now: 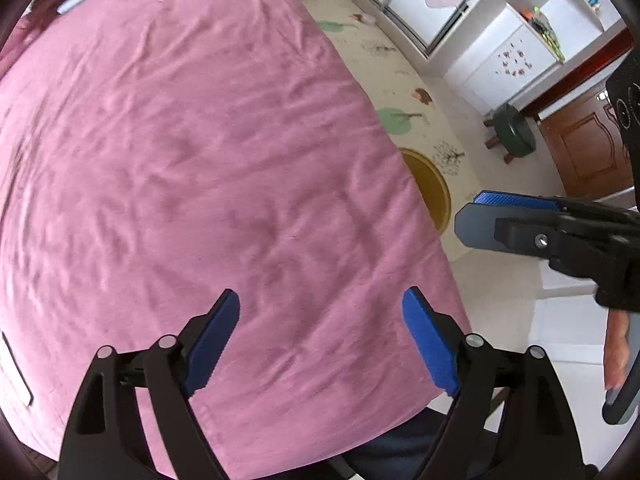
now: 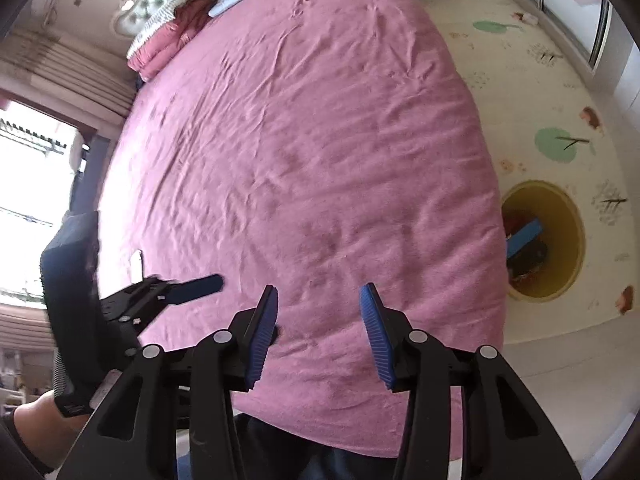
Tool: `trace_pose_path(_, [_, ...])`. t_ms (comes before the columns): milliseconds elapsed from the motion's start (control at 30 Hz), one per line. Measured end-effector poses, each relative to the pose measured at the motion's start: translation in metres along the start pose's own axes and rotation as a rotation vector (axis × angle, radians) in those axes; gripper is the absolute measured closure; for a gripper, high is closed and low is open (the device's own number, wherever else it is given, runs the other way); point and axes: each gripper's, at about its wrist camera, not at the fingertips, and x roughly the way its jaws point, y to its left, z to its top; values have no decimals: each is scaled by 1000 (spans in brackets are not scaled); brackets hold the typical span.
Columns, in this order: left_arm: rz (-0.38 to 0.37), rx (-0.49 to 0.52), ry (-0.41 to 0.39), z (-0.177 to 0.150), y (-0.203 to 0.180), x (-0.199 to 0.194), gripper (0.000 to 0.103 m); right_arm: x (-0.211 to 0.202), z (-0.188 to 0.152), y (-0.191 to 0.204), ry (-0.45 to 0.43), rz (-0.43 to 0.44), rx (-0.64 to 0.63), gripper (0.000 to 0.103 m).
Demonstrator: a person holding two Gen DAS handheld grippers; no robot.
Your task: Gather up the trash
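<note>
Pink bed (image 1: 200, 160) under both your grippers, fingers released, nothing between them; yellow bin (image 2: 560, 240) at 3 o'clock.

Under your tools lies the wrinkled pink cloth bedsheet (image 1: 200, 160), matt and soft-looking. Your left tongs (image 1: 320, 340) and right tongs (image 2: 319, 332) are matt black plastic with ribbed blue pads (image 2: 262, 340) and dull silver metal pins. The round yellow bin (image 2: 568, 240) looks like smooth plastic; the brown panelled door (image 1: 588, 148) is glossy wood.
</note>
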Motion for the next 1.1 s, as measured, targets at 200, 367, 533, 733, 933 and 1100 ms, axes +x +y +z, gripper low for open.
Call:
trace_pose_path(200, [59, -56, -91, -12, 28, -48, 14, -25, 6, 37, -81, 3, -24, 49])
trace_pose_path(367, [112, -112, -214, -21, 50, -107, 7, -57, 9, 78, -168, -6, -77, 40])
trace_pose_path(533, [168, -171, -329, -28, 66, -160, 4, -85, 8, 112, -251, -16, -116, 26])
trace_pose_path(733, [233, -204, -418, -41, 75, -202, 4, -105, 4, 136, -320, -16, -113, 16])
trace_pose_path(933, [311, -170, -513, -50, 68, -231, 4, -117, -3, 155, -382, -12, -116, 15])
trace_pose_path(1100, [329, -193, -561, -57, 66, -245, 4, -127, -14, 174, -450, -16, -153, 13])
